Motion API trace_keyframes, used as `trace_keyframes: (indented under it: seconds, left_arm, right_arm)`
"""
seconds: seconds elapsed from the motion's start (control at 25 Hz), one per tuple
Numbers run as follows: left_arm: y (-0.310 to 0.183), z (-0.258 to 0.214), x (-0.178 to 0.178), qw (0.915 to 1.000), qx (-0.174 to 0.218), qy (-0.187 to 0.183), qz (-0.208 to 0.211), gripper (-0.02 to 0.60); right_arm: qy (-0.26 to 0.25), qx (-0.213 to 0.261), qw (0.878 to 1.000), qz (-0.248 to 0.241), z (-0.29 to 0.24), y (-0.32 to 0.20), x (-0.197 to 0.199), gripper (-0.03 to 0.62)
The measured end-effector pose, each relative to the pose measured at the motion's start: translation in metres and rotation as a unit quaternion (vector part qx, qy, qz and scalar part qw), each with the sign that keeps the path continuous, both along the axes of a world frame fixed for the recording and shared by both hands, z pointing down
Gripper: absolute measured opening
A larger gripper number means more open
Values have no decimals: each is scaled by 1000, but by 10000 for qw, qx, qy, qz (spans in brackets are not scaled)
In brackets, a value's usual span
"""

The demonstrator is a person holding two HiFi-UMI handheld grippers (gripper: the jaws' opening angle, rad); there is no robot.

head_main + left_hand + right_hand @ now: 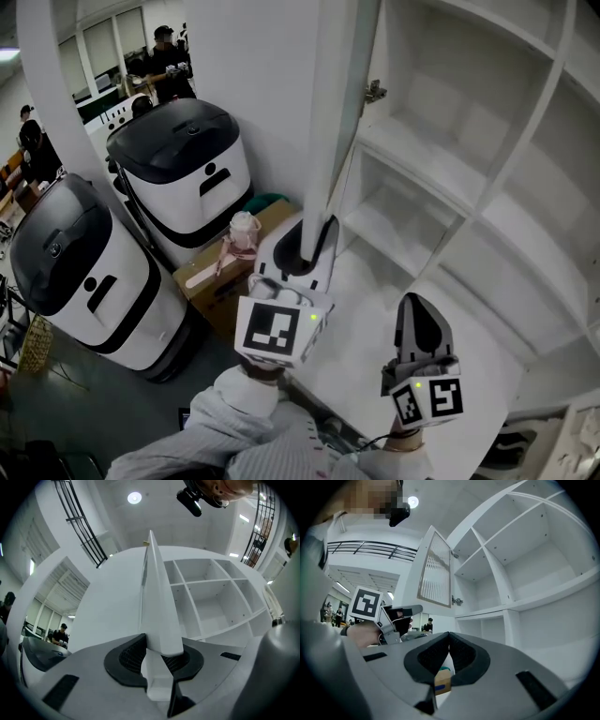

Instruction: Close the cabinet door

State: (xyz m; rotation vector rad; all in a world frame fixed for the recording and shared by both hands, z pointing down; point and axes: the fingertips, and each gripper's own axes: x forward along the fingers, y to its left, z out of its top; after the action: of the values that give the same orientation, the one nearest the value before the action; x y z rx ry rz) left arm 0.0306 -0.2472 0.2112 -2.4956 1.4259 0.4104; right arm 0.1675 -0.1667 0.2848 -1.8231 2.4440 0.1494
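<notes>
The cabinet door (336,103) still stands wide open, left of the cabinet (441,159), its edge pinched in the left gripper (314,232), and the right gripper (419,314) hangs closed and empty at the near right, so almost all the swing remains.

No words, numbers or brands you can read anywhere. The black-and-white square markers (274,330) on your left gripper (306,242) and right gripper (419,314) are patterns only, no lettering. The blue strip on the cardboard box (442,682) is too small to read.
</notes>
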Motion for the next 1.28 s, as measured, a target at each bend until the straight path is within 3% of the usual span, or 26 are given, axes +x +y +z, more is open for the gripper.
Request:
trace_keyframes:
  seconds: [0.16,0.28,0.64,1.28]
  left_arm:
    - [4,5,20,9987,-93,-386,-312,91]
    - [8,7,34,9979,-136,-471,-427,101]
    - [17,8,94,9960,-174,-820,-311,194]
    - [5,9,171,9960,-139,-845,-262,283]
  right_arm:
    - [-59,-4,9999,-107,3,8,24,12]
    - [-98,24,9998,-183,3,13,41,12]
    - [-75,138,9994,-313,-3,17,82,12]
    - [83,-25,9998,-166,9,14,151,12]
